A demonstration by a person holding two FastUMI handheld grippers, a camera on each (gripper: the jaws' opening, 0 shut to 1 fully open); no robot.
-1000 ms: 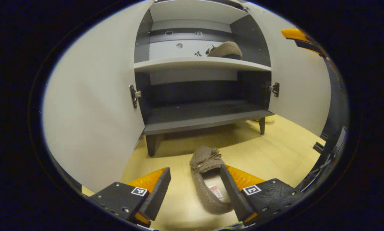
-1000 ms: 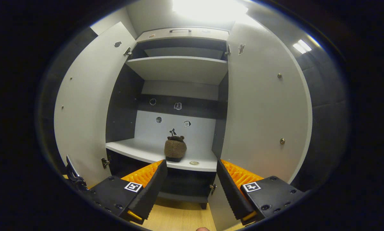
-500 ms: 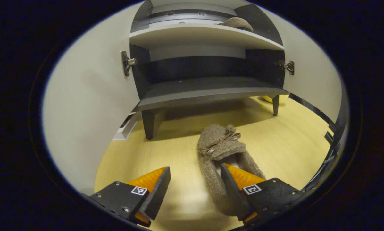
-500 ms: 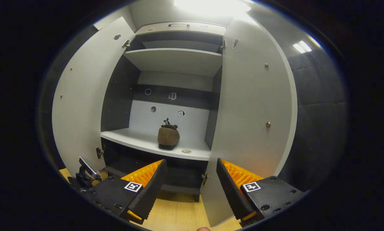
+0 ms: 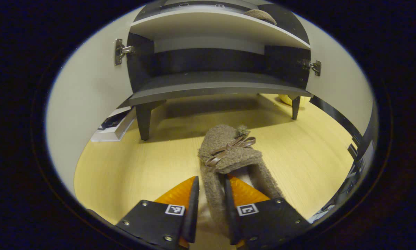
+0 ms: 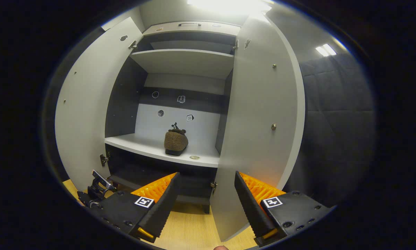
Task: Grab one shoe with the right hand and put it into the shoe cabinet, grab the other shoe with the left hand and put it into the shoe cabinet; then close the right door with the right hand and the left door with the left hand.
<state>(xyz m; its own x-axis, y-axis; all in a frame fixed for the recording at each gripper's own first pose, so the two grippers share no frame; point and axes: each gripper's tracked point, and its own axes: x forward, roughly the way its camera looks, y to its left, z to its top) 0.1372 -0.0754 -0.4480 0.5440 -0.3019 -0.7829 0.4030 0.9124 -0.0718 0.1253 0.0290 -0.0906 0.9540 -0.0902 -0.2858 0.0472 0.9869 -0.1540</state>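
Pale wood floor (image 5: 131,166) underfoot. White and black flat box (image 5: 115,123) lying on it, left of the furniture's front leg. Yellow rounded thing (image 5: 287,99) on the floor behind the right rear leg, mostly hidden. Dark padded wall (image 6: 336,114) at right, 2 bright ceiling lights (image 6: 324,50) above it.

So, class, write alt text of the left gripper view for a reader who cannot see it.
The left gripper pinches one side wall of a brown slipper lying on the wooden floor. Beyond stands the shoe cabinet, both doors open, another slipper on its shelf.
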